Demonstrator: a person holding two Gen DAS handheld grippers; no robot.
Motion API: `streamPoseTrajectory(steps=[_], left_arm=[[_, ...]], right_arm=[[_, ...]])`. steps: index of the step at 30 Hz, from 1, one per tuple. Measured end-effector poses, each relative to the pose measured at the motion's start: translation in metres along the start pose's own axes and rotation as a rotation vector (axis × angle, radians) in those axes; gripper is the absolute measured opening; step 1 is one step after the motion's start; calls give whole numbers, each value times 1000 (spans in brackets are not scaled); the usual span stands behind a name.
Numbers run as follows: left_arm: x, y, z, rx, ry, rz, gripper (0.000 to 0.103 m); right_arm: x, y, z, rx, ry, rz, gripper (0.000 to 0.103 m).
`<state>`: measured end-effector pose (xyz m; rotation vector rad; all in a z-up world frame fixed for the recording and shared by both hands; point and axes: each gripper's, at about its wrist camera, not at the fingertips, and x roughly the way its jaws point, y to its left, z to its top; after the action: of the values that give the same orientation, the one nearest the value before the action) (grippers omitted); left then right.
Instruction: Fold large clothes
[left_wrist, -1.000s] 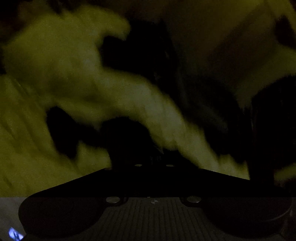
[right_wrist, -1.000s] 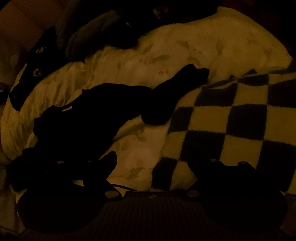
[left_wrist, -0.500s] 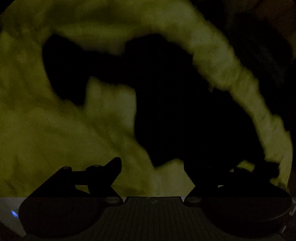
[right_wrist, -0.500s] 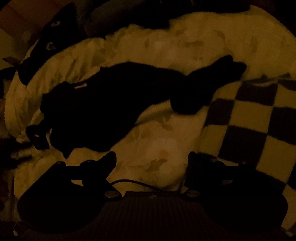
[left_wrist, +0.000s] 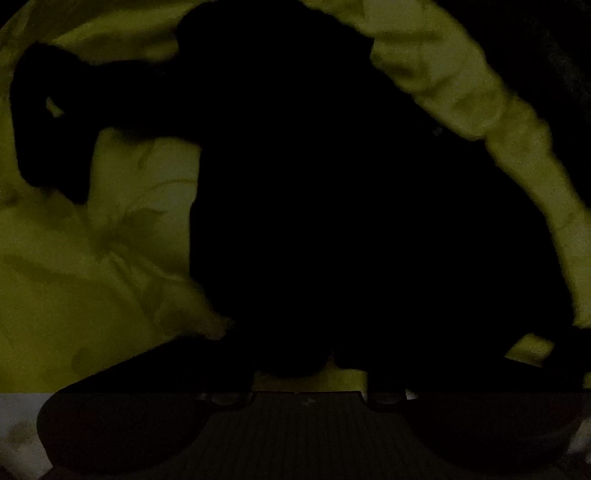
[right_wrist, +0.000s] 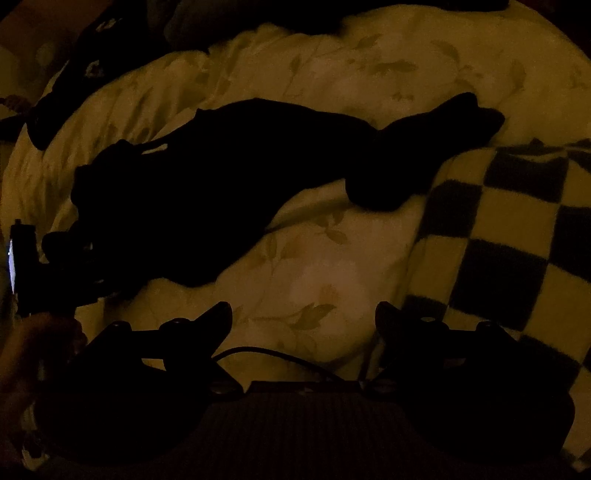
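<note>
The dark garment (right_wrist: 229, 184) lies sprawled on the floral duvet (right_wrist: 314, 273), beside a checkered blanket (right_wrist: 517, 236). The right hand-held gripper (right_wrist: 303, 314) gapes wide, holding nothing; the left hand-held gripper (left_wrist: 310, 365) is lost against black cloth, so I cannot tell its state.

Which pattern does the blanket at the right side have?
The blanket has a checkerboard pattern of dark and light squares, best seen in the right wrist view.

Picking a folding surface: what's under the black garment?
The black garment lies on a pale leaf-print quilt; whatever's beneath its middle is hidden.
</note>
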<state>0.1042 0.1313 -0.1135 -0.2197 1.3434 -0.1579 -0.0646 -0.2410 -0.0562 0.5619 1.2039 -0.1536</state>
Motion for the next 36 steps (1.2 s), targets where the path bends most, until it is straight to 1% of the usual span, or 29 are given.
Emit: streamPoseTrajectory(steps=[2,4,8,11,13,14,15,16,18,19,20,22,23,24,25,26,27,28,30,31,33,36], left_arm=[[-19,3,-6,-25,-38,-27,44],[-41,5,-13,-29,-59,-73,43],[-92,19,-33,-66,-47,-185,43],[-131,33,-50,-115,-73,-232,43],[-173,56,-63,-194,-109,-254,42],[-191,63,-64,-232,-127,-265,42],[-211,72,-64,-265,-164,-264,42],[-229,77,-63,-273,-203,-258,42],[-255,79,-55,-246,-261,-262,42],[-263,78,-52,-235,-283,-255,40],[-266,76,-49,-228,-296,-248,30],[-266,77,-45,-250,-300,-259,30],[-264,79,-43,-270,-299,-273,30],[-261,80,-43,-270,-294,-280,30],[-258,79,-43,-255,-288,-264,30],[-253,79,-42,-237,-277,-230,31],[-245,81,-42,-232,-259,-205,32],[-236,86,-42,-252,-234,-209,32],[-221,98,-46,-318,-198,-222,32],[-213,102,-49,-332,-186,-217,32],[-202,103,-52,-314,-168,-182,32],[-192,101,-60,-280,-129,-178,32]], right_arm=[[0,-2,-1,2,0,1,87],[0,-5,-2,11,3,7,87],[-1,-6,0,15,-1,21,87],[3,-7,1,7,4,32,87],[7,-6,0,4,14,44,87],[10,-4,0,-1,23,53,87],[14,-1,0,-12,31,65,87],[18,4,-1,-32,42,81,87],[27,17,-2,-82,62,107,87],[32,25,-3,-108,72,120,87],[38,34,-3,-139,82,137,87],[54,54,-5,-225,97,168,88],[65,66,-6,-282,113,164,89],[75,74,-6,-321,136,143,88],[85,82,-6,-345,156,120,88],[93,88,-4,-340,159,120,87],[97,89,-2,-308,155,136,87],[100,87,2,-252,154,158,87],[104,76,11,-78,154,231,87],[106,68,15,0,155,266,87],[111,50,21,168,161,316,87],[121,31,25,353,177,356,87]])
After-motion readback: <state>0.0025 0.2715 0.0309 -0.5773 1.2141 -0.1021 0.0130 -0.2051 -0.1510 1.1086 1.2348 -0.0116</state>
